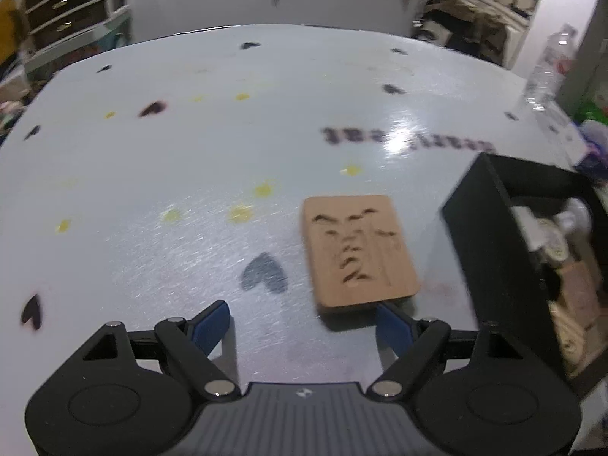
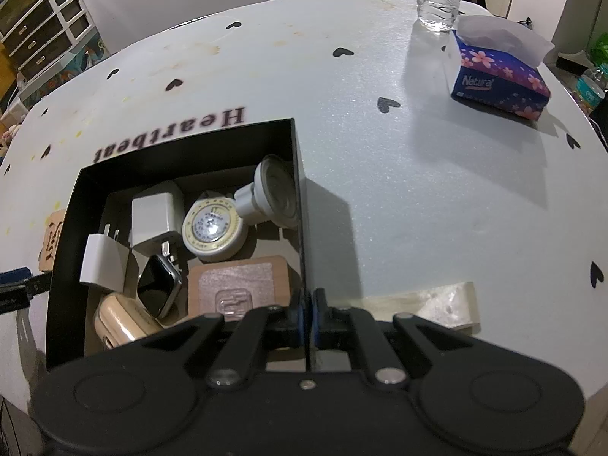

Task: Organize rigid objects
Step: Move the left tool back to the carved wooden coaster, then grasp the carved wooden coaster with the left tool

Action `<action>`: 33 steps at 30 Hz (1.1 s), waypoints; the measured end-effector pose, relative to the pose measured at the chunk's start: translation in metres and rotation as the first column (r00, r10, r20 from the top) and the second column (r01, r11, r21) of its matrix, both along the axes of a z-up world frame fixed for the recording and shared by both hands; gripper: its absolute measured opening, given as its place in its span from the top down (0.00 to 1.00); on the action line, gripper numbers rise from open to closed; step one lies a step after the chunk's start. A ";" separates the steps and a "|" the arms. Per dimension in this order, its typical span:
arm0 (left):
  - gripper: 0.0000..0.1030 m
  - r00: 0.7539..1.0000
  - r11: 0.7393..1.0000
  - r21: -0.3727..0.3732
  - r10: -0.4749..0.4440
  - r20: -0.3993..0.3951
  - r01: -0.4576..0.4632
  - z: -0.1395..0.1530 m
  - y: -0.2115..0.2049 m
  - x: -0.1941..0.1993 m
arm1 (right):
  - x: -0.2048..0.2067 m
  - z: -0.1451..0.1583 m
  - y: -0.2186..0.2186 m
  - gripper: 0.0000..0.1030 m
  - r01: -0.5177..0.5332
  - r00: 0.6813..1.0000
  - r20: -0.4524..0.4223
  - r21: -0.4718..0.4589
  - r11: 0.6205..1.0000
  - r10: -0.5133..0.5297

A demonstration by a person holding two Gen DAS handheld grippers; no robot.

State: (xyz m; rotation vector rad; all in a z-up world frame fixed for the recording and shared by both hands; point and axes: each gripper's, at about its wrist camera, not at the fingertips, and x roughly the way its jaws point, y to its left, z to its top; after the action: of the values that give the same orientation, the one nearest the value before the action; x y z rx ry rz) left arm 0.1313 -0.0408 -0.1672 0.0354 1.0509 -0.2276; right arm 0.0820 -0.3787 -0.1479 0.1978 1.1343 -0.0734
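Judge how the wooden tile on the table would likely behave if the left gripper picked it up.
The wooden tile looks flat and rigid, so it probably won't bend. Lying flush on the table, it may be hard to get fingers under. The open left gripper might push it sliding across the glossy surface first.

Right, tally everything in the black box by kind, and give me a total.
In the black box, as seen from the right wrist camera:
White chargers: 2
Round tape measure: 1
White round fitting: 1
Smartwatch: 1
Beige case: 1
Wooden plaque: 1
Total: 7. Anything under the right gripper is hidden.
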 end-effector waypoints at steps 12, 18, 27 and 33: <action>0.17 1.000 1.000 -0.015 -0.008 0.006 0.008 -0.002 -0.041 0.027 | 0.000 -0.001 -0.002 0.95 0.012 1.000 -0.003 0.001 1.000 -0.012; 0.19 1.000 1.000 0.023 -0.015 0.019 0.015 -0.008 -0.047 0.042 | 0.000 -0.001 -0.002 0.95 0.016 1.000 -0.005 0.002 1.000 -0.016; 0.36 1.000 0.996 0.086 -0.006 0.016 0.005 -0.005 -0.041 0.041 | 0.001 -0.002 -0.001 0.95 0.018 1.000 -0.007 0.003 1.000 -0.018; 0.36 1.000 0.995 0.102 0.017 0.010 -0.018 -0.002 -0.034 0.034 | 0.002 -0.002 -0.001 0.95 0.011 1.000 -0.009 0.002 1.000 -0.011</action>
State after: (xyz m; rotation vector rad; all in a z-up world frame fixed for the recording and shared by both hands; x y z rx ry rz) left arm 0.1656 -0.0752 -0.1689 0.1192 1.0529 -0.1571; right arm 0.0838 -0.3798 -0.1499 0.2054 1.1424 -0.0832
